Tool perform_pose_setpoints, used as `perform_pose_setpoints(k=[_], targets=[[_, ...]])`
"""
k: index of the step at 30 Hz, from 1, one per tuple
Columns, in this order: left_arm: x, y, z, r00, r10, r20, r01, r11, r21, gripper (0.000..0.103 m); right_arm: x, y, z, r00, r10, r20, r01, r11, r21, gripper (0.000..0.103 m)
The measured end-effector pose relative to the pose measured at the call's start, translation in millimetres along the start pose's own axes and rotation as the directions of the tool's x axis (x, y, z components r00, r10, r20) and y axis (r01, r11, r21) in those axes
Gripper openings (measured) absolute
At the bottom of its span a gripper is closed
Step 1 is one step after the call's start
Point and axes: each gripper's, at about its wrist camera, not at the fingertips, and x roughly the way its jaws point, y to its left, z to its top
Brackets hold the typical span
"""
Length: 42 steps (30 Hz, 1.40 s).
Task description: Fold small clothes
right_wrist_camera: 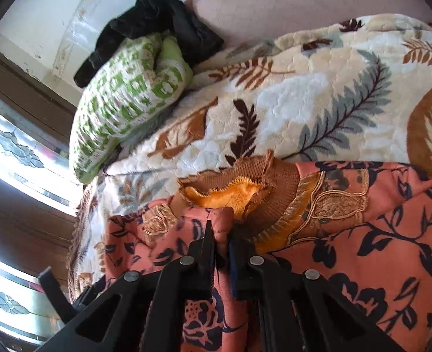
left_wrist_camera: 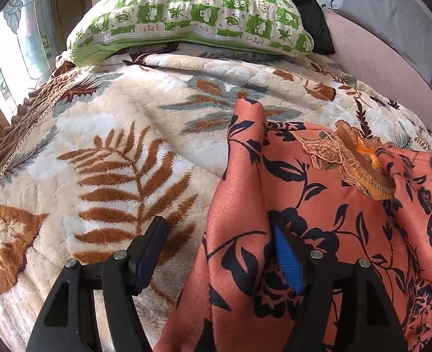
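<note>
Left wrist view: a cream blanket [left_wrist_camera: 122, 135] with brown and grey leaf print covers the bed; a green-checked pillow [left_wrist_camera: 192, 11] lies at its far edge, a black cloth [left_wrist_camera: 312, 6] behind the pillow and a pink surface [left_wrist_camera: 371, 67] to the far right. A window [left_wrist_camera: 13, 47] stands at far left. The salmon garment [left_wrist_camera: 318, 205] with dark floral print lies on the blanket to the right, its ribbed brown collar [left_wrist_camera: 368, 170] at the far end; its near and right parts are cut off by the frame. The left gripper [left_wrist_camera: 219, 252] points steeply down, jaws standing wide, a raised fold of the garment between them, the blue-padded right finger resting on the cloth, the left finger over bare blanket. Right wrist view: the same pillow [right_wrist_camera: 128, 102], black cloth [right_wrist_camera: 154, 29] and blanket [right_wrist_camera: 318, 96] lie beyond, windows [right_wrist_camera: 16, 152] at left. The right gripper [right_wrist_camera: 220, 234] is pinched tight on a fold of the garment [right_wrist_camera: 362, 249] just beside the collar [right_wrist_camera: 245, 187]. The picture is blurred; a black finger tip [right_wrist_camera: 49, 281] shows at near left.
</note>
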Motion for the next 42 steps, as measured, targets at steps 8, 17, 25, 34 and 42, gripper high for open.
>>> perform_pose_setpoints(k=[8,17,25,34,42], targets=[[-3.2,-0.1,-3.8,1.000,0.016,0.008,-0.016,1.000,-0.022,0.074,-127.5,-76.5,-39.3,0.969,-0.120,0.215,0.090,0.985,0.146,0.008],[-20.4,-10.9,-13.7,0.991,0.129,0.039,-0.130,0.990,0.045,0.073,-112.5,-143.8,-91.1,0.979,-0.199,-0.043,0.203,0.930,0.307,0.012],[-51.9,-10.4,-10.3,0.962,0.210,0.173,-0.215,0.976,0.013,0.070,-159.4,-120.2,-79.6,0.929,-0.318,0.190,0.280,0.938,0.203,0.017],[-39.7,13.8,-2.3,0.973,0.198,0.120,-0.185,0.977,-0.107,0.058,-66.6,-74.4,-66.4,0.993,-0.120,-0.015,0.120,0.993,0.013,0.021],[-19.1,19.6,27.6,0.992,-0.087,0.089,0.101,0.981,-0.166,0.068,-50.0,-86.8,-82.4,0.984,-0.118,-0.130,0.128,0.990,0.064,0.022]])
